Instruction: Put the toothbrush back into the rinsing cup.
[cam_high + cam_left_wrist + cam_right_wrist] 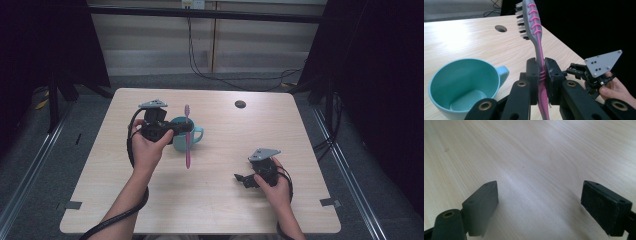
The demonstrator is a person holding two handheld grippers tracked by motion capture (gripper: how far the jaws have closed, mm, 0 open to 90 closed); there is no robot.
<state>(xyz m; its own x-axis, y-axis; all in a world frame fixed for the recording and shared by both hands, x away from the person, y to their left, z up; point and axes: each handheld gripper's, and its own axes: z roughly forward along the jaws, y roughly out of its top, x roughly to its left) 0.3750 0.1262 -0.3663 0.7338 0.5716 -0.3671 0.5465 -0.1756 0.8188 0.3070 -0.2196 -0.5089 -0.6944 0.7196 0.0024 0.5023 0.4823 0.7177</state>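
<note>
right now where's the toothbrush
In the high view the toothbrush is left of centre, clamped in the left gripper in front of the teal mug, bristle end pointing toward the far edge of the table.

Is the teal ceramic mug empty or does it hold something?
Empty: the left gripper view looks into the teal ceramic mug and shows its bare bottom; the pink toothbrush is above the rim, outside.

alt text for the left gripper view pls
The left gripper clamps a pink and grey plastic toothbrush upright between its black jaws, bristles up. A teal ceramic mug stands empty on the pale wooden table at lower left; the right gripper shows at right.
</note>
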